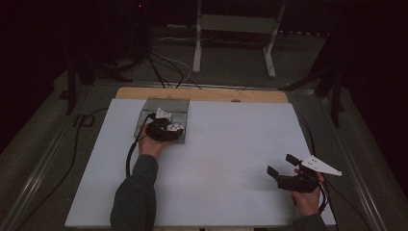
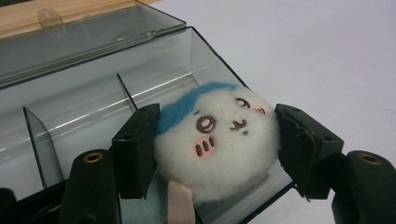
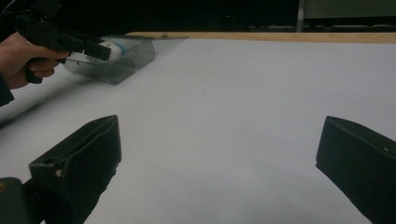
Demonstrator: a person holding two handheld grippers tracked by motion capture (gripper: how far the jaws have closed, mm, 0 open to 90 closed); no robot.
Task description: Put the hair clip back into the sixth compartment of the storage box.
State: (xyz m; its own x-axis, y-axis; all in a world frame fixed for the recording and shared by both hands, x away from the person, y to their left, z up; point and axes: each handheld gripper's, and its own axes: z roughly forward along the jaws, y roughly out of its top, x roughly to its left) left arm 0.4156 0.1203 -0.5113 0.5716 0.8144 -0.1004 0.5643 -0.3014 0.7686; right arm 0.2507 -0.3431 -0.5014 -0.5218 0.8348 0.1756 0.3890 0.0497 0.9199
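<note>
A round white plush toy (image 2: pixel 224 154) with a blue top and a stitched face sits between the two black jaws of my left gripper (image 2: pixel 215 135), whose pads press into its sides. The toy hangs at the near right corner of a clear smoky plastic box (image 2: pixel 93 93) with dividers and an open lid. In the high view the left gripper (image 1: pixel 163 129) is over that box (image 1: pixel 166 105) at the table's far left. My right gripper (image 1: pixel 281 166) rests near the front right with its jaws wide apart and nothing between them; in its own view, the right gripper (image 3: pixel 219 158) faces bare table.
A white sheet (image 1: pixel 231 144) covers the table, with a wooden strip (image 1: pixel 202 94) along the far edge. Cables trail off both grippers. A white metal stand (image 1: pixel 235 29) and dark tripods are on the floor beyond the table.
</note>
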